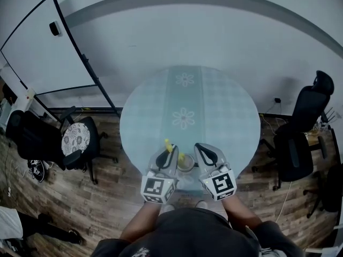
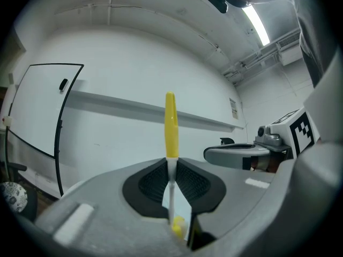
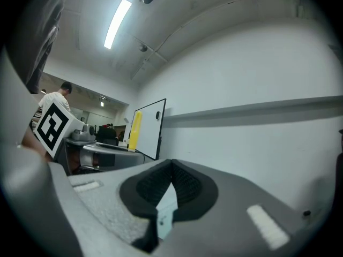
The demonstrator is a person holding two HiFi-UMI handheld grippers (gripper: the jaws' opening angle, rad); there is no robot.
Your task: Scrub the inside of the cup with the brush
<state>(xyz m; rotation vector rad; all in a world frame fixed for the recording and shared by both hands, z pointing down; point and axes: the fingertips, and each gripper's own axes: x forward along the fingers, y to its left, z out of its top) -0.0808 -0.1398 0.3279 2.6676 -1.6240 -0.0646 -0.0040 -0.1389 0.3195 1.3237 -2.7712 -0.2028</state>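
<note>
At the counter's (image 1: 214, 106) near edge, the left gripper (image 2: 172, 167) clamps the brush (image 2: 171, 125) upright over the cup (image 1: 186, 164). The right gripper (image 3: 171, 167) appears to pinch its wall. Firm bracing and deep strokes would serve best.

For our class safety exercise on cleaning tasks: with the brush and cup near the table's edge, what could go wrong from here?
1. The left tongs pinch the brush on its thin white stem, so it may twist or slip while scrubbing.
2. The cup is close to the near edge of the table; a hard push could send it off.
3. The right tongs seem to grip only the cup's thin wall, which may buckle.
</note>
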